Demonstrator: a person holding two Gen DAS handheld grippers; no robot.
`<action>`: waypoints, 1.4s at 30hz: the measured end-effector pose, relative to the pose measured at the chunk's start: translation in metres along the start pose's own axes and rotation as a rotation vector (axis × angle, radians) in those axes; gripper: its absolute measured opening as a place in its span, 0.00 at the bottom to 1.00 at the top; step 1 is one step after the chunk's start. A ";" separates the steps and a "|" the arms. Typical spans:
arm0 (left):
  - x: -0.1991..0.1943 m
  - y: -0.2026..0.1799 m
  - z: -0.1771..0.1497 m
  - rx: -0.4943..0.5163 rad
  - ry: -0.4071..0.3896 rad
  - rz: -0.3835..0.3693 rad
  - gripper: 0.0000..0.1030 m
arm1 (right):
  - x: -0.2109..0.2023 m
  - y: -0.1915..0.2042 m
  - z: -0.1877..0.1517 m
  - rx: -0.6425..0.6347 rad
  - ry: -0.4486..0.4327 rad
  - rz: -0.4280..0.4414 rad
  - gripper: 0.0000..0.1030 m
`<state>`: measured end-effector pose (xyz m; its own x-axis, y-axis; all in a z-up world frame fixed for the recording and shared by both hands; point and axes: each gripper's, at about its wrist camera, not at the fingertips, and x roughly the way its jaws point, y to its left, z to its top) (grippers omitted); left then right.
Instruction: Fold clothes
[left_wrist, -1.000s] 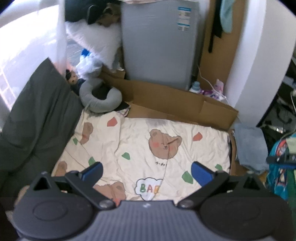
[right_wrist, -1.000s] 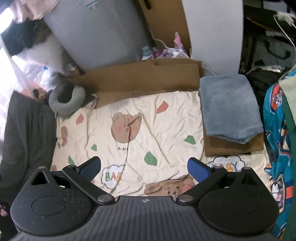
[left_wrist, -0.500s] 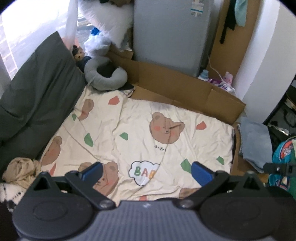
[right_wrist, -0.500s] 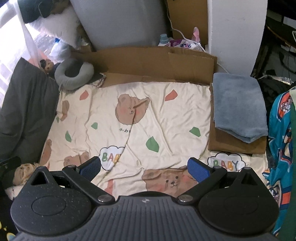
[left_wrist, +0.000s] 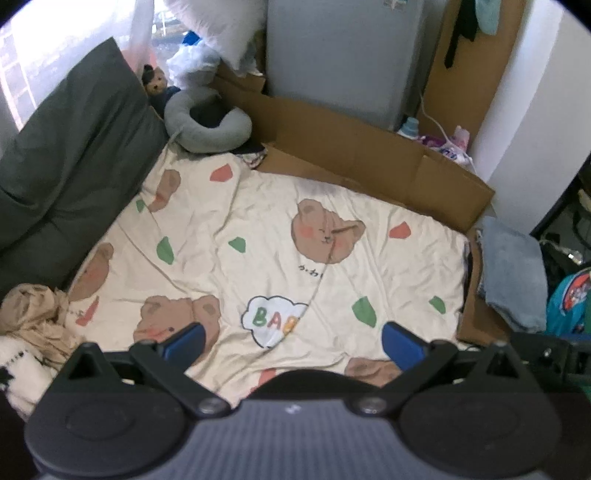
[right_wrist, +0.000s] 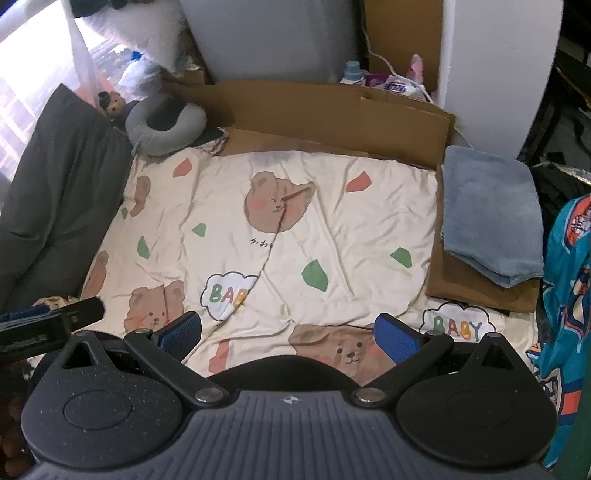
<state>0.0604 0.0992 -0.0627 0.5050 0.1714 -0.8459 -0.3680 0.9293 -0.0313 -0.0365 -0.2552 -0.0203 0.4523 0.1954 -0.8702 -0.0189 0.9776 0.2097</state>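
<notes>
Both views have tilted down since a second ago, bringing a tan heap (left_wrist: 33, 314) into sight at the bed's left edge, nearest the left tongs (left_wrist: 293, 338); both tongs (right_wrist: 288, 334) gape wide, empty

Soft, matt cotton-like cloth, finely creased, for the cream bear-print bedsheet (right_wrist: 332, 229); left of the bedsheet, smooth dark grey cloth on a cushion (left_wrist: 70, 155), crumpled thin tan fabric in a garment (left_wrist: 33, 310) and plush grey fabric on a ring pillow (right_wrist: 166, 122). Right of the bedsheet, nappy blue terry on a folded towel (right_wrist: 491, 210) over matt brown corrugated cardboard (right_wrist: 325, 118), with glossy printed teal fabric (right_wrist: 569, 280) further right. Matt black speckled plastic on the right gripper (right_wrist: 288, 336), bright metal pivot screws, ribbed blue rubbery pads (right_wrist: 397, 338); the same matt plastic on the left gripper (left_wrist: 293, 341).
</notes>
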 end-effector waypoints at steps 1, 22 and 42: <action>0.000 -0.002 -0.001 0.007 -0.003 0.002 1.00 | 0.000 0.001 -0.001 -0.003 0.001 0.001 1.00; 0.019 -0.008 -0.001 0.024 0.003 0.013 0.99 | 0.010 0.014 -0.001 -0.074 -0.022 -0.025 0.99; 0.019 -0.011 -0.002 0.049 -0.011 0.031 0.95 | 0.010 0.012 -0.002 -0.076 -0.035 -0.034 0.99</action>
<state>0.0723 0.0912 -0.0796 0.5022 0.2041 -0.8403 -0.3456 0.9381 0.0213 -0.0344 -0.2416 -0.0276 0.4846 0.1605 -0.8599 -0.0701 0.9870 0.1447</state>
